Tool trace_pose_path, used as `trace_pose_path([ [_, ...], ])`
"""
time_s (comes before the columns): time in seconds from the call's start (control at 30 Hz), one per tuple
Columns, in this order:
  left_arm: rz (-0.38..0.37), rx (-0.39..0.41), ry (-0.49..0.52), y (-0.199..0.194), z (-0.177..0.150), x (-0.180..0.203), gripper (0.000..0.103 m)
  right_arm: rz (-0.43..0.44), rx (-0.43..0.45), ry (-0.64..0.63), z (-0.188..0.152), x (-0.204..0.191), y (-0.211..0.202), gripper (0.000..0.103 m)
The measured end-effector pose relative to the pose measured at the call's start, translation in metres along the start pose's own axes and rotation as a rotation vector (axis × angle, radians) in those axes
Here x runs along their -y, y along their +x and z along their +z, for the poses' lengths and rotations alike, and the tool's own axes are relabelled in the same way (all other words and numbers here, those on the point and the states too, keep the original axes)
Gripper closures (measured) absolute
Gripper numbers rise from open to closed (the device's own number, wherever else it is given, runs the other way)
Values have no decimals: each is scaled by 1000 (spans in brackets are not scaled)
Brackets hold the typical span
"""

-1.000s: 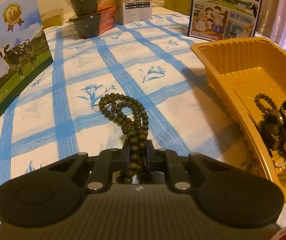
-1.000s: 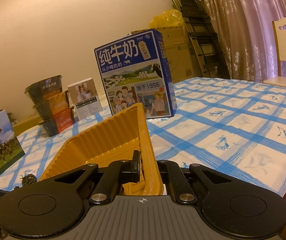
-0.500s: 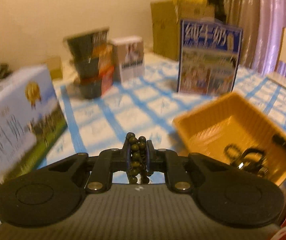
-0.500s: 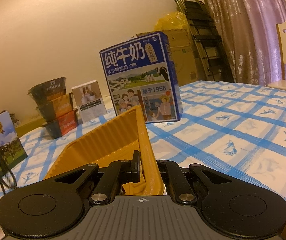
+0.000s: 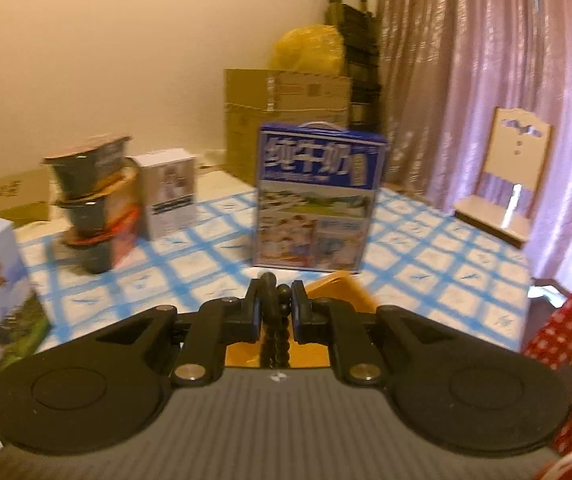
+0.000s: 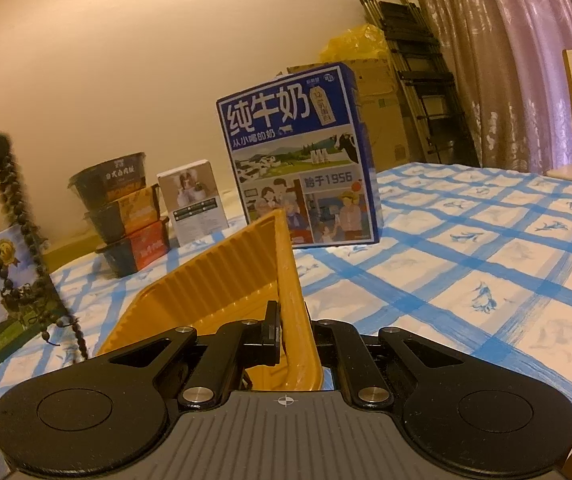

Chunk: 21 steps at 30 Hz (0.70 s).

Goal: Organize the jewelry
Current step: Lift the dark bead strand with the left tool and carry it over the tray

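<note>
Left fingers (image 5: 276,304) pinching dark bead strand (image 5: 277,334), seemingly above yellow tray (image 6: 222,284); right fingers (image 6: 296,336) clamping its rim.

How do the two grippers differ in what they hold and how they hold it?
The left gripper pinches a dark bead necklace, which hangs free above the table; the right gripper clamps the wall of the yellow tray, which rests tilted. The necklace is limp, the tray rigid. Both grippers are shut.
</note>
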<state>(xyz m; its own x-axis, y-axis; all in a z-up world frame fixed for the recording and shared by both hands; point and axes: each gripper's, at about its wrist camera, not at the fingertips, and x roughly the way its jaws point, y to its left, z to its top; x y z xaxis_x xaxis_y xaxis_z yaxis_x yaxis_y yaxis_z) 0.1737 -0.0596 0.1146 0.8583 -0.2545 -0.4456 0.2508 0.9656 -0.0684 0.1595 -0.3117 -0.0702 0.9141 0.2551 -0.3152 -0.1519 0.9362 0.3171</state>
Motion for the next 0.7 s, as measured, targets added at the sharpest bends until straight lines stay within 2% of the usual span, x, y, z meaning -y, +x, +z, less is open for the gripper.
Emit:
trace_pose_path([
  [0.13, -53, 21, 5, 9, 8, 20, 91, 2, -5, 8, 0, 2, 1, 96],
  [0.33, -94, 91, 16, 10, 30, 39, 91, 4, -9, 15, 0, 3, 2, 96],
  [0.6, -115, 138, 1, 9, 44, 47, 91, 4, -11, 18, -1, 3, 2, 96],
  [0.7, -117, 132, -6, 11, 42, 47, 91, 4, -12, 18, -1, 3, 2, 96],
])
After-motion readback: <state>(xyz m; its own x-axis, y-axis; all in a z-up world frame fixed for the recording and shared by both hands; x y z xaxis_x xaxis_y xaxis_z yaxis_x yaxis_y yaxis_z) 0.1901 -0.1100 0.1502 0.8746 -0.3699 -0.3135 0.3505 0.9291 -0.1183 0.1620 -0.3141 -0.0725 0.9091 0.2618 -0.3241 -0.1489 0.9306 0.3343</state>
